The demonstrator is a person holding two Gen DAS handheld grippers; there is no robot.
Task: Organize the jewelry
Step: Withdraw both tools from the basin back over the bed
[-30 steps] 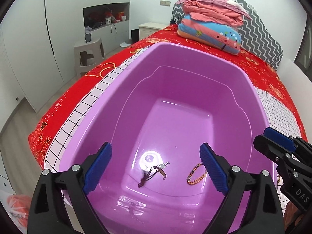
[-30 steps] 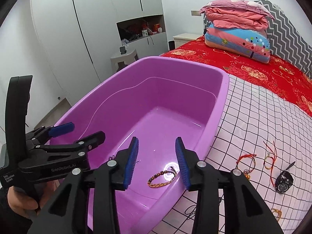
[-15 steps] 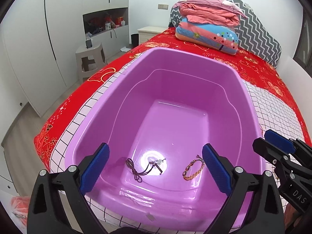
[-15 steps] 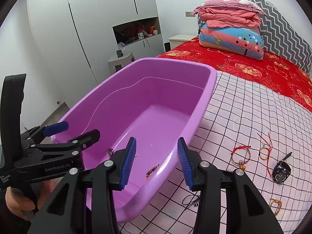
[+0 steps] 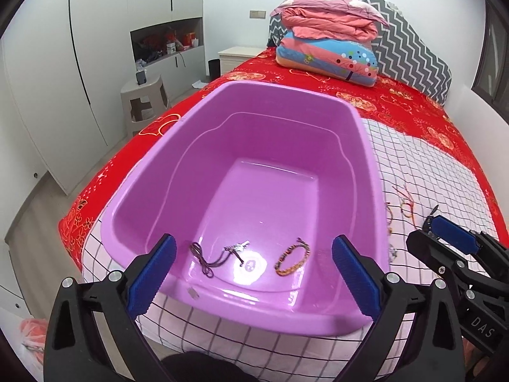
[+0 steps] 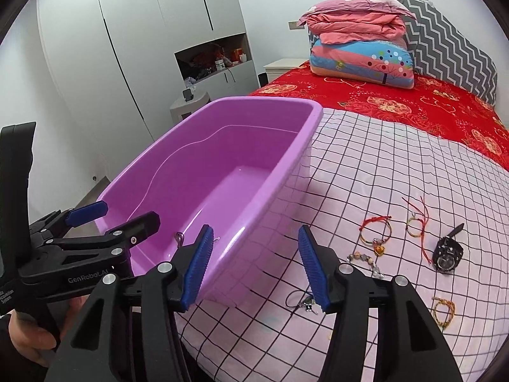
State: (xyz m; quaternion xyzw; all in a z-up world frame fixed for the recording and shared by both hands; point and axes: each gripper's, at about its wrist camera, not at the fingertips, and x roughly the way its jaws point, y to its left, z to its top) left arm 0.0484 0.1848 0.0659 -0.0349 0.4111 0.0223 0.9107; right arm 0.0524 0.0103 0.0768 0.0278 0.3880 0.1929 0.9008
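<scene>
A purple tub (image 5: 370, 172) (image 6: 296, 159) stands on the checked sheet of the bed. Inside it lie a dark cord necklace with a pendant (image 5: 219, 256) and a braided bracelet (image 5: 292, 256). My left gripper (image 5: 253, 275) is open and empty, held near the tub's front rim. My right gripper (image 6: 254, 267) is open and empty, over the sheet beside the tub's right wall. Loose jewelry lies on the sheet to the right: a red bracelet (image 6: 375, 234), a red-string bracelet (image 6: 416, 222), a beaded piece (image 6: 362, 259), a dark pendant cord (image 6: 302, 302), a yellow bracelet (image 6: 443, 310) and a black watch-like piece (image 6: 447, 251).
Folded quilts (image 5: 327, 41) and a zigzag pillow (image 5: 410, 47) lie at the head of the red bedspread (image 6: 413, 102). A grey stool (image 5: 143, 102) and white wardrobes (image 6: 127, 47) stand left of the bed. The bed edge runs just below both grippers.
Both grippers pulled back and up from the tub. The right gripper swung right, from over the tub to over the sheet, and opened wider. The necklace dropped and now lies spread on the tub floor.
</scene>
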